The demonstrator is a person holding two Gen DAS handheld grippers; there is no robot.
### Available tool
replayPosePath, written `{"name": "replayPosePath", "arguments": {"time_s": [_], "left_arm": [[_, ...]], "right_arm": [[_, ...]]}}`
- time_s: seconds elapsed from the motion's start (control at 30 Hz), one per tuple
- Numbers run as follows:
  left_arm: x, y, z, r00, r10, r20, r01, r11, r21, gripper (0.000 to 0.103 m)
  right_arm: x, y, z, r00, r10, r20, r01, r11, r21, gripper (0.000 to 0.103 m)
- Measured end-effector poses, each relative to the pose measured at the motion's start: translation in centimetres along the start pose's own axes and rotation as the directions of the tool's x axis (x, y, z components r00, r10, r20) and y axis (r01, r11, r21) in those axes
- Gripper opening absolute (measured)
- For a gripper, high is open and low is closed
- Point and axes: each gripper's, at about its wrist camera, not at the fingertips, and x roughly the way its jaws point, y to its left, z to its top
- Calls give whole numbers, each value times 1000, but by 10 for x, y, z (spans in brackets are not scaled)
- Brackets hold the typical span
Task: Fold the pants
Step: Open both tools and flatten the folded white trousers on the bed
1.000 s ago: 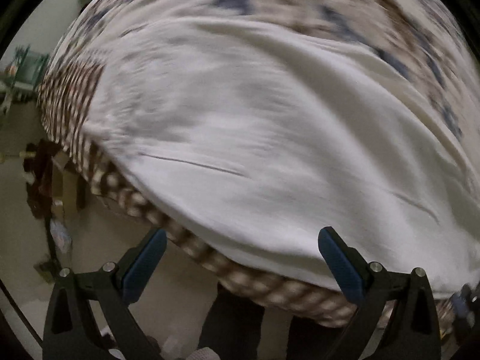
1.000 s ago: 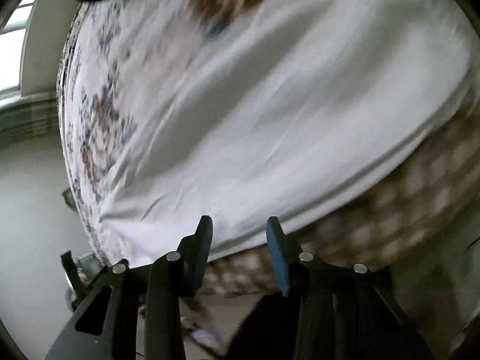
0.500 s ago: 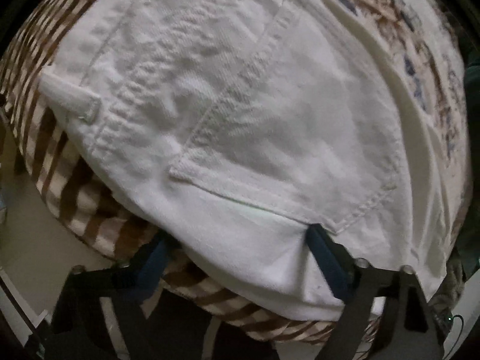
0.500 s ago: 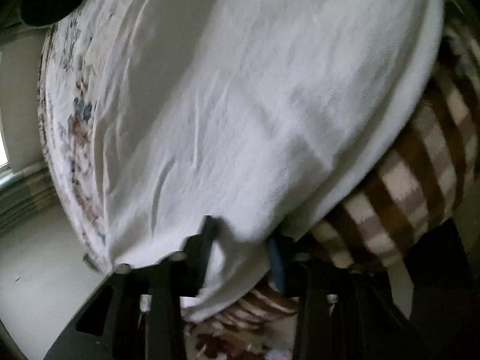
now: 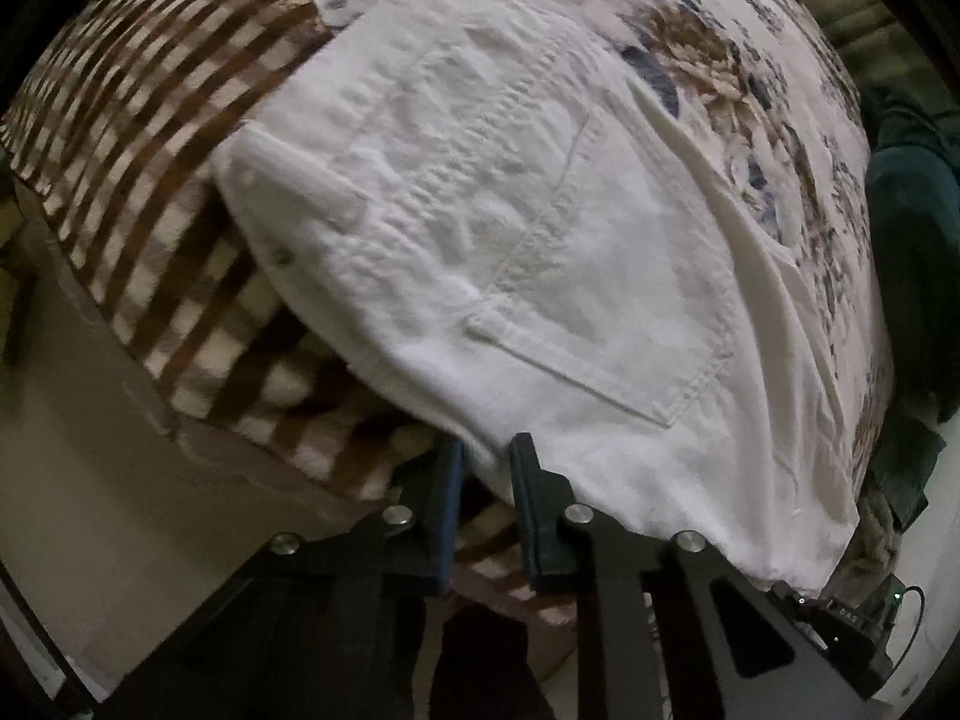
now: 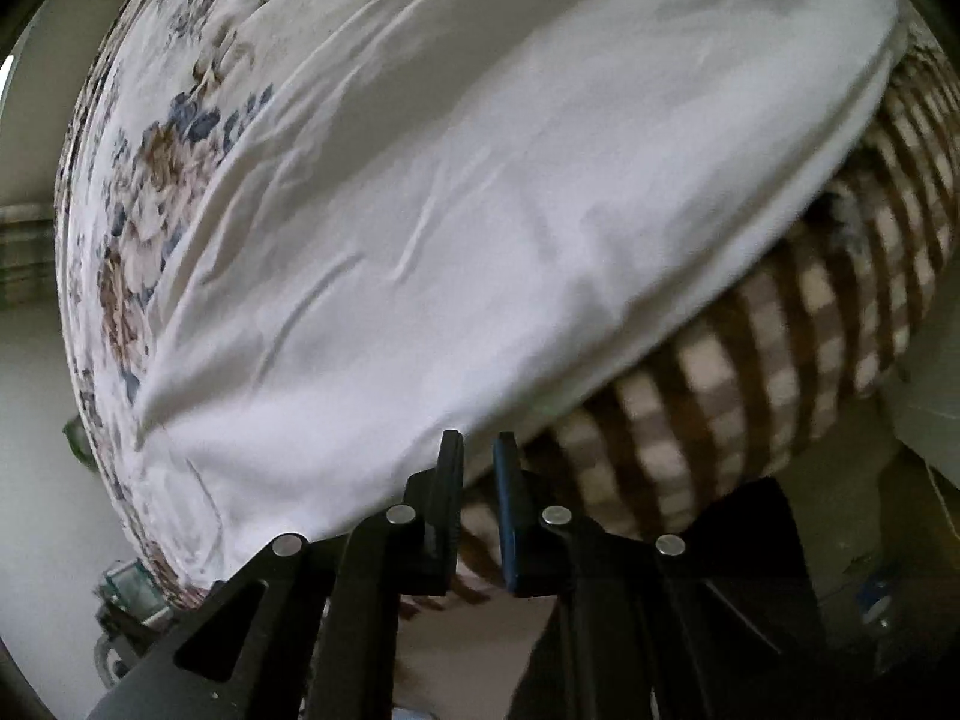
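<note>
White pants [image 5: 528,228] lie on a bed, waistband and back pocket toward the left wrist view. My left gripper [image 5: 486,468] is shut on the near edge of the pants, below the pocket. In the right wrist view the pants' leg [image 6: 480,210] spreads wide and smooth over the bed. My right gripper [image 6: 478,462] is shut on the near edge of the leg fabric. Both grips sit at the bed's front edge.
A brown-and-white checked blanket [image 5: 150,138] hangs over the bed edge under the pants; it also shows in the right wrist view [image 6: 780,372]. A floral sheet [image 5: 750,90] covers the bed. A dark green cloth [image 5: 906,228] lies at the right.
Both grippers came in to the pants' near edge and closed on it. The left jaws went from wide open to pinched on the fabric.
</note>
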Motion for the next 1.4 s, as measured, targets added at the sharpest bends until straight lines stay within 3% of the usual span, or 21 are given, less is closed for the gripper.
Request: {"name": "replayPosePath", "arguments": {"time_s": [0.07, 0.17, 0.23, 0.3, 0.37, 0.47, 0.63, 0.77, 0.83, 0.9, 1.03, 1.17, 1.2, 1.4], "left_arm": [[1, -10, 1, 1000, -5, -7, 5, 1000, -24, 15], [0, -31, 8, 1000, 10, -18, -10, 1000, -23, 24], [3, -46, 10, 999, -33, -29, 33, 999, -10, 35], [12, -61, 7, 997, -46, -60, 46, 999, -4, 62], [26, -71, 5, 994, -51, -101, 50, 999, -13, 65], [46, -76, -1, 983, -64, -174, 57, 997, -47, 65], [54, -69, -11, 976, -67, -207, 51, 995, -82, 65], [62, -62, -10, 971, -72, -230, 48, 993, -108, 65], [72, -59, -6, 966, -84, -245, 52, 990, -133, 65], [81, -54, -3, 962, -102, -254, 59, 984, -168, 65], [84, -48, 0, 966, -120, -230, 72, 975, -209, 65], [64, -48, -3, 979, -158, -127, 132, 972, -195, 26], [57, -48, -5, 981, -167, -104, 146, 972, -182, 20], [24, -37, -13, 972, -228, -58, 215, 962, -171, 16]], "right_arm": [[-1, 2, -2, 999, 30, -32, -31, 999, -40, 11], [-1, 17, -4, 993, 103, -63, -106, 993, -47, 12], [7, 29, -6, 988, 126, -91, -130, 990, -45, 14], [19, 36, -7, 981, 153, -119, -155, 988, -10, 18], [39, 36, -8, 969, 180, -172, -167, 982, 87, 28], [57, 34, -13, 953, 224, -202, -187, 965, 186, 42], [77, 31, -19, 943, 265, -200, -201, 936, 290, 43], [82, 35, -19, 949, 275, -157, -214, 923, 320, 43], [80, 36, -18, 955, 267, -133, -212, 921, 327, 41], [77, 40, -18, 963, 249, -103, -206, 927, 313, 28], [65, 47, -22, 971, 228, -67, -202, 942, 269, 18], [50, 55, -26, 974, 221, -52, -206, 956, 210, 14], [47, 56, -28, 975, 214, -52, -201, 961, 189, 14], [28, 67, -37, 985, 169, -39, -165, 982, 91, 14]]}}
